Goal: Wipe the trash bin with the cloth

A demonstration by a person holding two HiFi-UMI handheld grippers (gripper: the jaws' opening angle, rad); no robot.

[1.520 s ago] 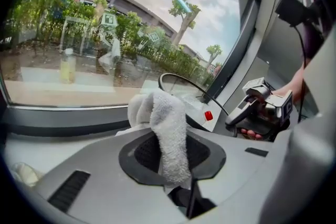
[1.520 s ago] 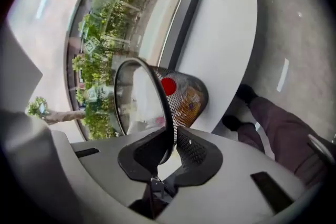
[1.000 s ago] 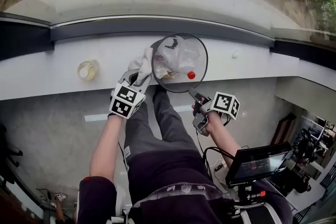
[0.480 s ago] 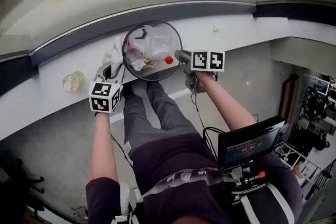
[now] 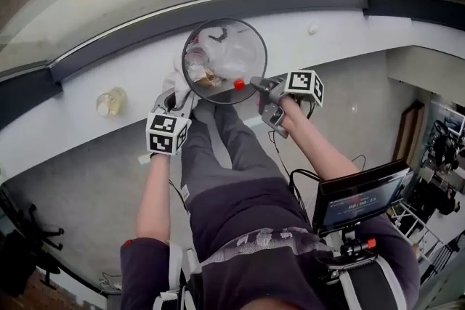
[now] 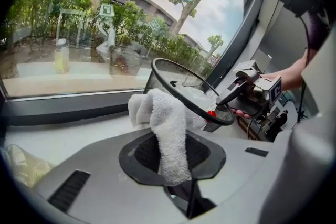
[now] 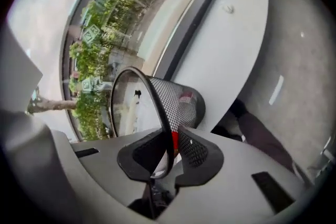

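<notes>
Right gripper (image 7: 170, 152) jaws just been closing, now pinching the trash bin (image 7: 176, 98) at its rim; left gripper (image 6: 173, 162) clamped on white cloth (image 6: 167, 123); cloth against bin's outer side; bin on white ledge (image 5: 349, 36) by window.

On the window ledge (image 5: 349, 33), by its front edge near mid-length, the mesh trash bin (image 7: 178, 102), rubbish (image 5: 218, 58) inside. Against its left rim, the cloth (image 6: 168, 134), clamped in the left gripper (image 5: 174, 99). At its right rim, the right gripper (image 5: 256, 84), jaws just closing on that rim. Well left along the ledge, a jar (image 5: 110, 102).
</notes>
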